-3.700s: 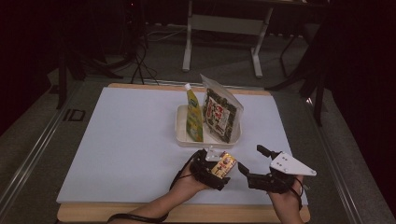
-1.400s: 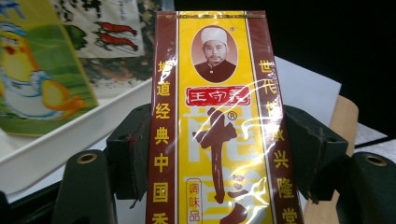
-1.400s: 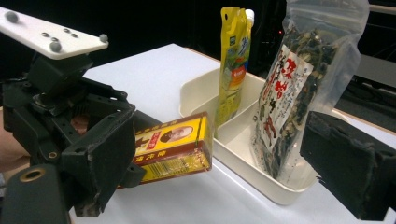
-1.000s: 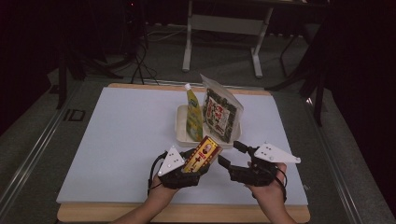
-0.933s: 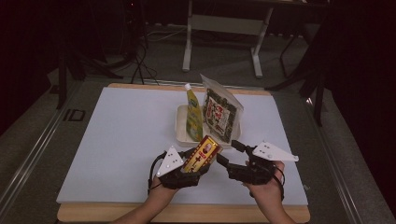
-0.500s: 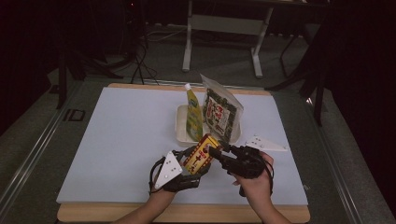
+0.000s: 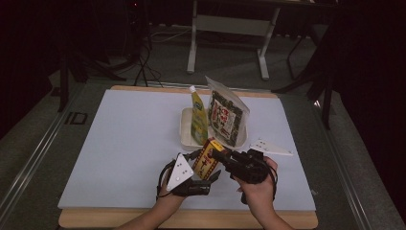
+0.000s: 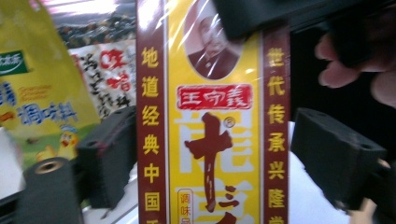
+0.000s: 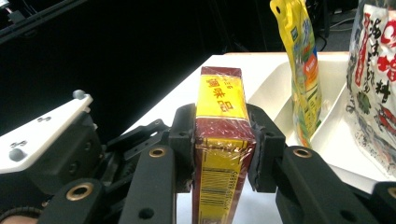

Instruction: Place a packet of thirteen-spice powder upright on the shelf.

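My left gripper (image 7: pixel 203 178) sits low near the table's front edge, and in the left gripper view its jaws stand apart on either side of the yellow-and-maroon seasoning box (image 8: pixel 212 140); the left pad (image 8: pixel 109 156) is just beside the box's edge and the right pad is clear of it, so the jaws have just been opening and I judge they no longer press on it. The box stands between my two hands, its long axis tilted up and away from me toward the white tray (image 7: pixel 186 136), its top end nearest the tray's front rim. To the right, my right gripper (image 9: pixel 223 149) has just been closing, and in the right gripper view its two pads clamp the narrow sides of the box at its end, the barcode face toward the camera. So the right hand (image 7: pixel 258 189) now carries it. The tray lies just ahead and slightly right of the box, with the yellow sauce pouch (image 7: pixel 198 117) and the dark seaweed bag (image 7: pixel 227 117) upright in it; the free space looks to be in front of them.
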Tool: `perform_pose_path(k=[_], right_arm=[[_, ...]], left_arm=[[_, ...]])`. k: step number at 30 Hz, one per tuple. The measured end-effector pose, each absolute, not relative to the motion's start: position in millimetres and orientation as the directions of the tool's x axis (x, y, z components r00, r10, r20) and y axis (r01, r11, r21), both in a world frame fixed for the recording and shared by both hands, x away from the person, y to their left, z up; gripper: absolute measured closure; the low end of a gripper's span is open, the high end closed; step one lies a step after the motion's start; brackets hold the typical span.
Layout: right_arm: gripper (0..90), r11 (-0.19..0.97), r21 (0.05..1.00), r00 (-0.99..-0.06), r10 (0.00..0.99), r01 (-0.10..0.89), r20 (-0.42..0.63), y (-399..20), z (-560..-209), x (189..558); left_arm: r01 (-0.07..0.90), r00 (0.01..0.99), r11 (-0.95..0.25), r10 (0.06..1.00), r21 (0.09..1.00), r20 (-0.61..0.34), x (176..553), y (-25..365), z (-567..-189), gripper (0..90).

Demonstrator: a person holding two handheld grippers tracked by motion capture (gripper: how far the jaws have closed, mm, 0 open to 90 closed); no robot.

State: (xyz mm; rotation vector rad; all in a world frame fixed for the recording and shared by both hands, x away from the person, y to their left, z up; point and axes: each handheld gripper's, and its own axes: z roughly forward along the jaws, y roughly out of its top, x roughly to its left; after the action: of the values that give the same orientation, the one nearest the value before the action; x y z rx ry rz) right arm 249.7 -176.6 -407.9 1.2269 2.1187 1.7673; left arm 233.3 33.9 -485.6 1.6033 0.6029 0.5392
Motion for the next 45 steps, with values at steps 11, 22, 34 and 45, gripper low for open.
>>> perform_pose_path(k=[11, 22, 34, 45], right_arm=[[67.6, 0.031, 0.896, -0.672, 0.673, 0.442, 0.308, -167, -402, 247], [67.6, 0.072, 0.916, -0.672, 0.702, 0.396, 0.236, -155, -399, 250], [67.6, 0.099, 0.952, -0.661, 0.740, 0.288, 0.123, -119, -395, 259], [67.6, 0.022, 0.963, -0.583, 0.799, 0.268, 0.144, -92, -395, 286]], left_arm=[[0.156, 0.742, -0.106, 0.668, 0.982, -0.046, 240, 41, -485, 2.1], [0.173, 0.721, -0.103, 0.691, 0.980, -0.055, 238, 65, -477, 2.1], [0.223, 0.691, -0.108, 0.718, 0.969, -0.079, 238, 110, -485, 2.1], [0.260, 0.643, -0.091, 0.759, 0.961, -0.102, 235, 148, -499, 2.2]])
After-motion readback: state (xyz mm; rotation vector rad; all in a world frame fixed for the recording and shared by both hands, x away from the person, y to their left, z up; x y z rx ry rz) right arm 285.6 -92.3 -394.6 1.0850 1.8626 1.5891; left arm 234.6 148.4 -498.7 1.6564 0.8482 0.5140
